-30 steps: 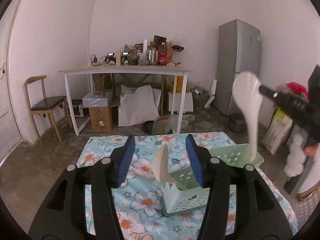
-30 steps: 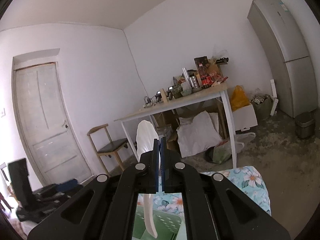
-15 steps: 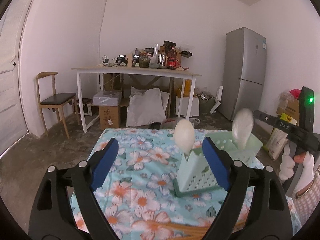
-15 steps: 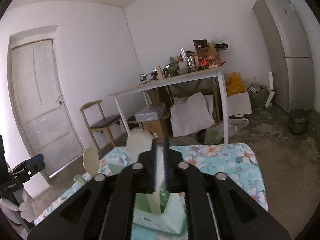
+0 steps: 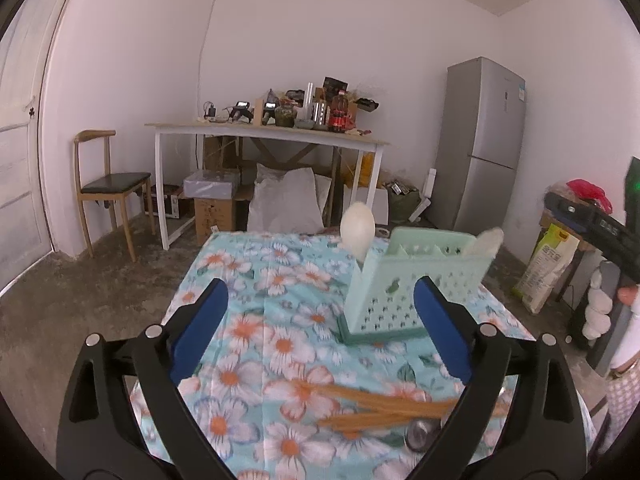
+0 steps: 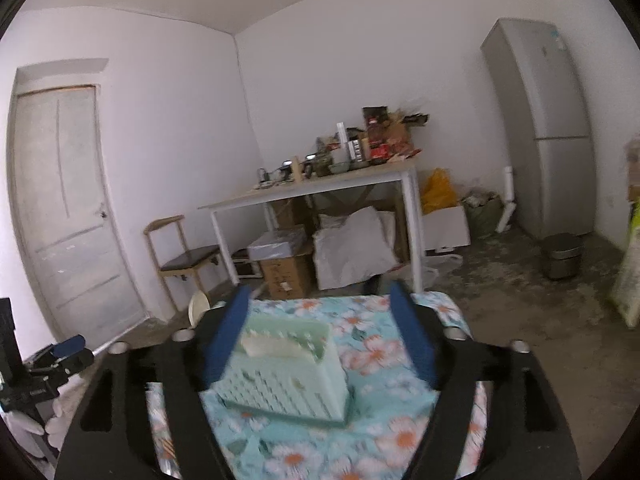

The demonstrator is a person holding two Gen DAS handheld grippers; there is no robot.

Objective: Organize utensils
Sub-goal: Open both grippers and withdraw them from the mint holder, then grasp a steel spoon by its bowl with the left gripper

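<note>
Both white plastic spoons [image 5: 357,229] have left the jaws and now stand bowl-up, long axes near vertical, in the mint-green perforated plastic basket [image 5: 394,286] on the floral tablecloth [image 5: 256,296]. The left gripper [image 5: 320,328] and right gripper [image 6: 320,334], just opened, gape wide and empty.

Left gripper [image 5: 320,320] angled slightly downward, jaws just opened wide, nothing pressed between its blue pads, right gripper [image 6: 320,334] nearly level, jaws just sprung apart, pads gripping nothing, a fingertip [image 5: 627,292] on its handle
</note>
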